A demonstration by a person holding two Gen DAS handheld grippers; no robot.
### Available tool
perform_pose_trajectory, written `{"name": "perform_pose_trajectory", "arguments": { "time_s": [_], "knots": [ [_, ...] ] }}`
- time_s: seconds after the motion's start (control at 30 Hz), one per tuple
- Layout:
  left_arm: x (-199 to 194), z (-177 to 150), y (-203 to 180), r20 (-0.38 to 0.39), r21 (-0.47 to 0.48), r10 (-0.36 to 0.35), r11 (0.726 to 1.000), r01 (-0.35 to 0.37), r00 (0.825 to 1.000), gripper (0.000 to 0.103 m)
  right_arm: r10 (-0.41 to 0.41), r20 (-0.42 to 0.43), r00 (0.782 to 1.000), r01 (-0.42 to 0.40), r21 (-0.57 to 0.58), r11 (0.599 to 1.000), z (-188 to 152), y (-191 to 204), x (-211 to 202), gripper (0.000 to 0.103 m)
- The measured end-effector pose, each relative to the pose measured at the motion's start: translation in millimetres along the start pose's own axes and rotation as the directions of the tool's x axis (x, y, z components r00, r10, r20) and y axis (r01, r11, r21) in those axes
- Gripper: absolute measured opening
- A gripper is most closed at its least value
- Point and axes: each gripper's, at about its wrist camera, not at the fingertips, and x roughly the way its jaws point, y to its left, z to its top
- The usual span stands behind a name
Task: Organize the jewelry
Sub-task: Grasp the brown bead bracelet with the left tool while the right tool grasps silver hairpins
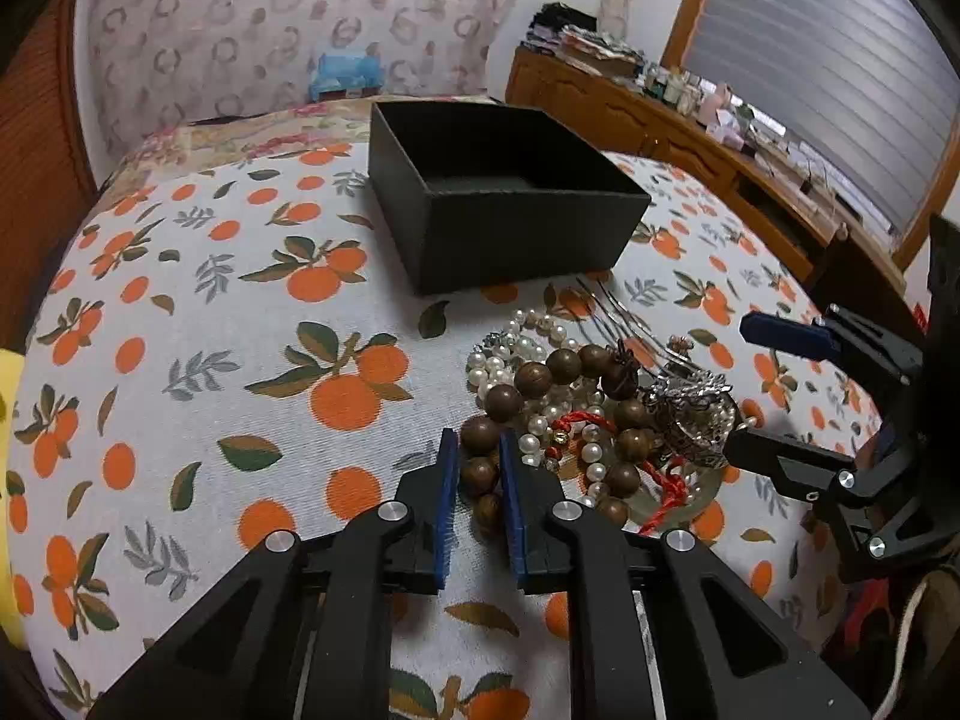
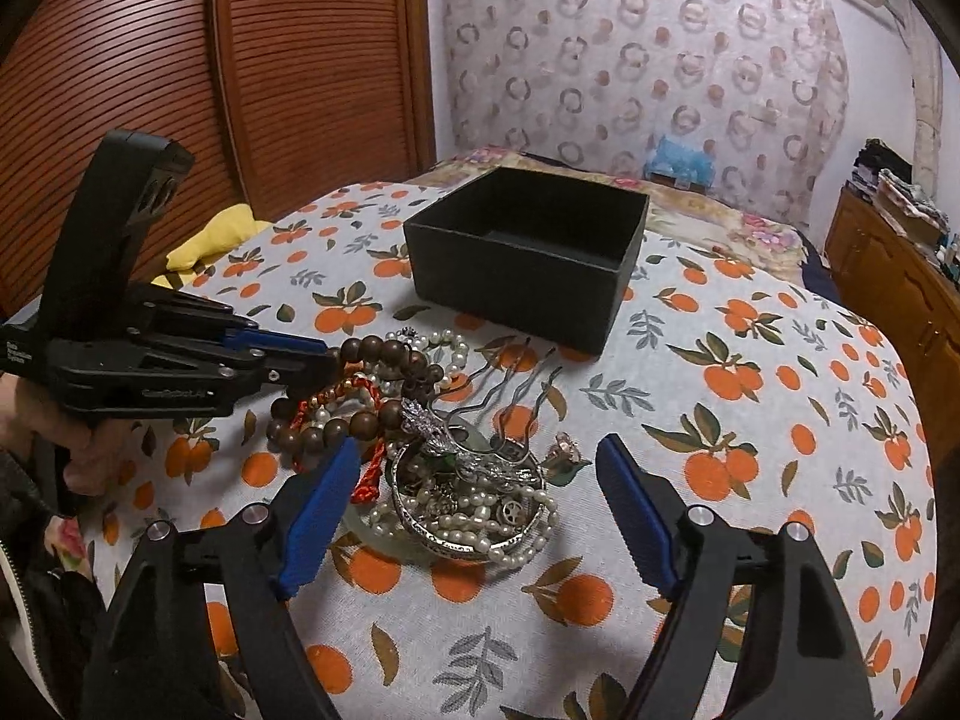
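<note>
Left gripper is clenched on the brown wooden-bead bracelet at the near edge of the tangled jewelry pile — beads sit between its blue pads. Right gripper is spread wide, straddling the silver bangle full of white pearl strands. Open black cardboard box stands just beyond the pile on the orange-print cloth. Only the right view shows wavy metal hairpins clearly.
</note>
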Motion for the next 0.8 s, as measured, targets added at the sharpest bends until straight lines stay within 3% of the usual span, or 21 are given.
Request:
{"name": "perform_pose_trajectory", "arguments": {
  "time_s": [0.13,0.53,0.67,0.8],
  "knots": [
    [-0.7,1.4,-3.0,0.011,0.022,0.02,1.0,-0.02,1.0,0.012,0.017,-0.02,1.0,-0.017,-0.013,1.0,2.9,-0.7,7.0,0.078],
    [-64.2,12.5,-9.1,0.203,0.003,0.035,0.999,-0.037,0.979,0.012,0.023,-0.064,0.998,-0.027,-0.063,0.998,12.2,2.0,27.2,0.062],
    [-76.6,15.8,-14.9,0.235,0.01,0.028,0.999,-0.031,0.972,0.012,0.028,-0.073,0.997,-0.034,-0.087,0.996,14.3,3.4,31.0,0.058],
    [-80.3,17.3,-19.5,0.247,0.022,0.038,0.999,-0.045,0.968,0.012,0.031,-0.079,0.996,-0.04,-0.106,0.994,15.0,5.6,33.4,0.048]
  ]
}}
